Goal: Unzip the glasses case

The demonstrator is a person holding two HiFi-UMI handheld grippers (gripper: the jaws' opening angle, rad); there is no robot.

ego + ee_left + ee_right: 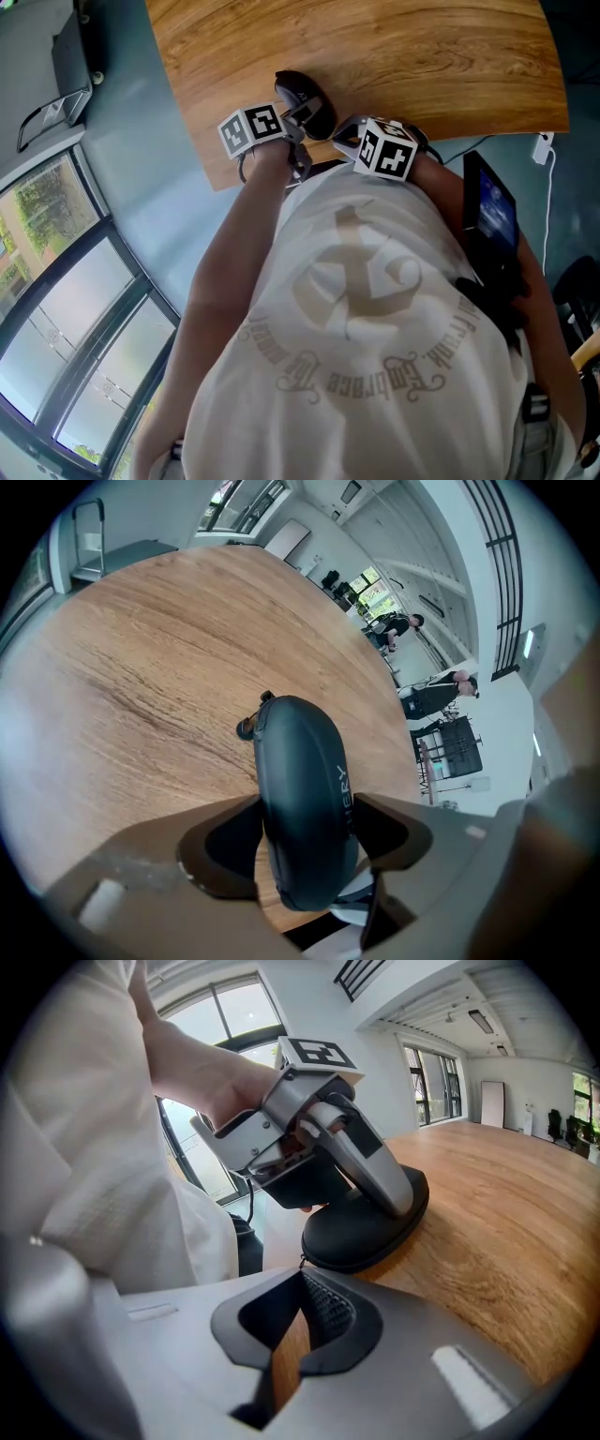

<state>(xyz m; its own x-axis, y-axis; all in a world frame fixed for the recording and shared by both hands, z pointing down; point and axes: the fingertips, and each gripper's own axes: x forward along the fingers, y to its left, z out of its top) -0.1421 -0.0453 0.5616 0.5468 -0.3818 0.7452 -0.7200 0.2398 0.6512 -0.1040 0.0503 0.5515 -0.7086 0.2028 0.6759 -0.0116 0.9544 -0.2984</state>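
Wood-grain worktop [394, 56] fills the upper part of the head view. The black glasses case [307, 101] lies near its close edge, with the left gripper [296, 122] on it and the right gripper [343, 137] just beside. In the left gripper view the jaws are clamped across the case's near half, one pad on each flank. A small tab [246, 727], probably the zip pull, sits at the far end. In the right gripper view the jaws stand a narrow slit apart, grasping nothing, with only wood showing between them and their tips just short of the case's end. To do this step well, I judge the left hold should be firm and low so the case cannot skid. The right should pinch the pull squarely and draw it along the seam, not upward.
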